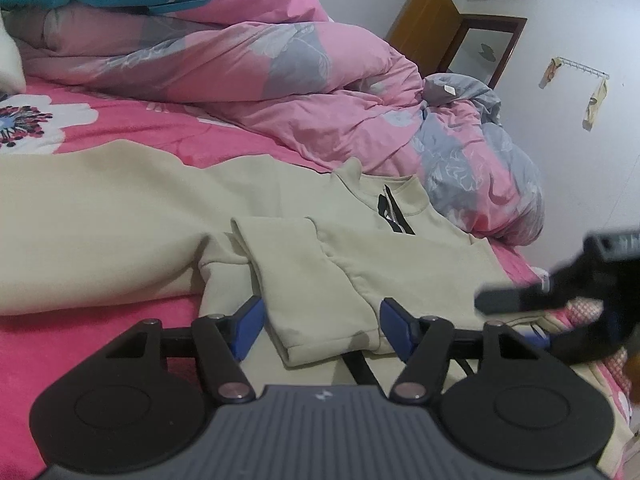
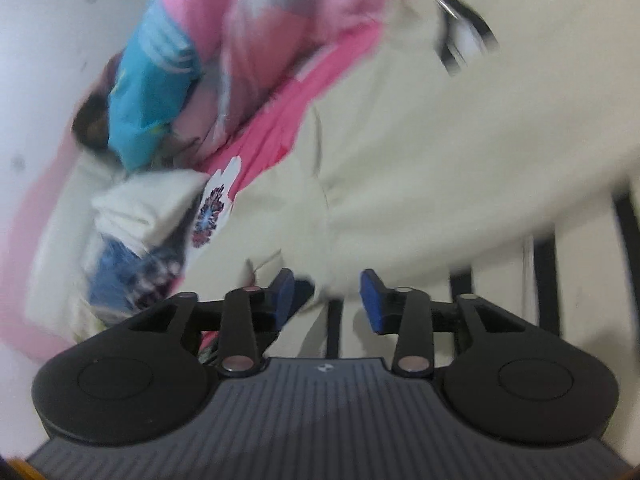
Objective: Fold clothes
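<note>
- Left gripper (image 1: 320, 326): fingers spread wide, a folded sleeve cuff (image 1: 316, 320) lying between them, unclamped.
- Beige sweatshirt (image 1: 120, 216): spread on the pink bed sheet (image 1: 224, 136), a rumpled duvet (image 1: 280, 72) beyond it.
- Right gripper (image 2: 326, 300): fingers apart over the sweatshirt; view blurred, contact apparently none.

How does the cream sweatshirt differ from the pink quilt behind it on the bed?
The cream sweatshirt lies spread flat at the near edge of the bed, with one sleeve folded over its body; the pink quilt is bunched in a high heap further back. The sweatshirt is plain cream with a short black zip at the neck; the quilt has grey flower prints. Both rest on the pink bedsheet.
</note>
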A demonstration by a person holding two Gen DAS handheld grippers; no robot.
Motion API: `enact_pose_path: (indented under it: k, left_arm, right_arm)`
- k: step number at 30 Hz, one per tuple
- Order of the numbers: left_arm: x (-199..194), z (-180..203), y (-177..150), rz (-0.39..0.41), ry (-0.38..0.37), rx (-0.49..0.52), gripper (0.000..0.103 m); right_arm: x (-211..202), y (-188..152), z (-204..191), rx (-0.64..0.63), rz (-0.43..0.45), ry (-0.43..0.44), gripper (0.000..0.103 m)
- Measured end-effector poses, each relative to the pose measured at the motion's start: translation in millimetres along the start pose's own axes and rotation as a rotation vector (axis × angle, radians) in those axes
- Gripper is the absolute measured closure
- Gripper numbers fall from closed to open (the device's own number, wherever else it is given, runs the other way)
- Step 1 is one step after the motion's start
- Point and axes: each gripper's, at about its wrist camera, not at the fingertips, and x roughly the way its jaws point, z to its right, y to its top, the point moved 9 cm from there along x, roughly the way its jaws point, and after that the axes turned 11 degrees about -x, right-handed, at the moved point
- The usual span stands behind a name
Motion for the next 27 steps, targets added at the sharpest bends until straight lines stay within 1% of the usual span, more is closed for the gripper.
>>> enact_pose_path:
  k: [2,5,9,12,16,20,25,27]
  left_arm:
    - [0,-3,0,0.003,-0.005,-0.018,0.046]
    - [1,-7,2,0.004,-0.005,-0.048,0.056]
    - [1,-13,4,0.004,-0.021,-0.093,0.066]
    - [2,-18,5,0.001,-0.032,-0.125,0.071]
    - [3,-22,5,-0.002,-0.043,-0.155,0.073]
    - [3,-23,4,-0.01,-0.049,-0.165,0.073]
    - [1,-23,5,-0.001,-0.067,-0.176,0.073]
    - [1,-24,6,0.0,-0.072,-0.185,0.073]
  right_arm:
    - [0,-15,6,0.109,-0.005,0.001,0.06]
    - [4,-31,17,0.222,0.019,-0.014,0.06]
    - [14,-32,15,0.265,0.047,-0.009,0.06]
    - [22,-33,14,0.296,0.067,-0.004,0.06]
    - [32,-34,12,0.338,0.095,0.001,0.061]
    - [42,-35,11,0.38,0.122,0.007,0.061]
    - [53,-19,22,0.47,0.226,0.04,0.061]
    - [57,-16,25,0.487,0.261,0.05,0.063]
